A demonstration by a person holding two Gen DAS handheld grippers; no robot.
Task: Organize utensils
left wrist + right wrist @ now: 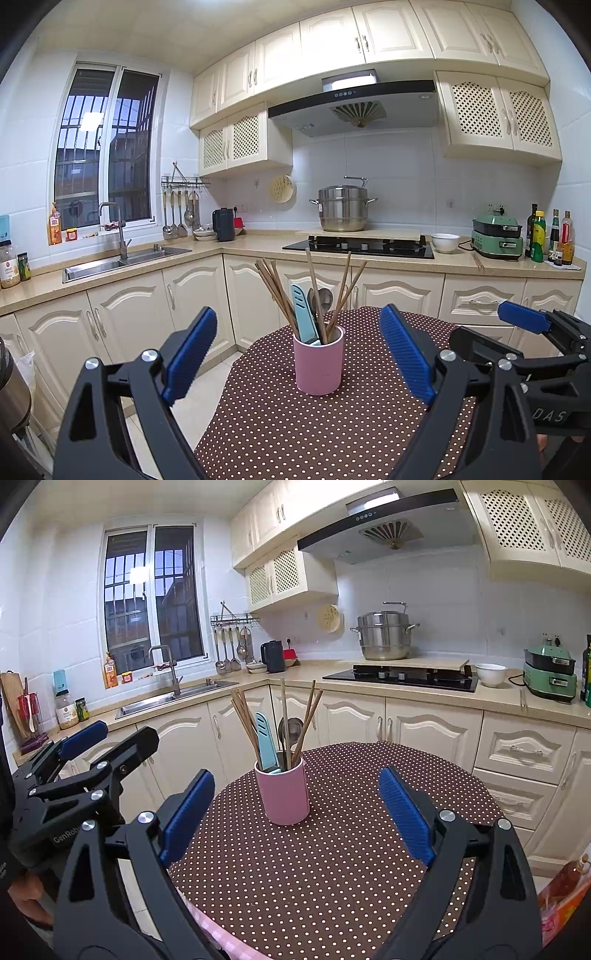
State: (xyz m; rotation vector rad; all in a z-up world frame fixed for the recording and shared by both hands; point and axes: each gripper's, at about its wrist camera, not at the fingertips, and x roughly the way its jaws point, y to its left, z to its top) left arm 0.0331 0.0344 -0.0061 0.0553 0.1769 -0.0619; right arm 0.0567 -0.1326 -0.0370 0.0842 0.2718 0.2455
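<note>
Kitchen setup here: a round surface (332,435) covered in a brown cloth with white dots, and a pink cup (320,363) standing upright on it. In the left wrist view the cup sits dead center at about 12 o'clock from the left gripper (299,354), whose jaws are wide open with nothing between them but the cup further ahead, not touching it. In the right wrist view the same cup (283,792) is a bit off toward 11 o'clock from the right gripper (297,814), and those jaws are spread wide and empty too.

All the utensils are already in the cup: a bunch of wooden chopsticks (275,286) fanning out toward 11 o'clock, a few more leaning toward 1 o'clock, a light blue plastic-handled utensil (303,314) tilted left, and a metal spoon (322,297) poking up behind it. Nothing is loose on the cloth around the cup.

The right gripper also shows at 3 o'clock in the left view, and the left one at 9 o'clock in the right view, so they're side by side, apart from each other.

Background: steel pot (343,208) behind the stove (360,246), a sink (125,260) under the window, white bowl (445,242) next to a green cooker (498,236).
</note>
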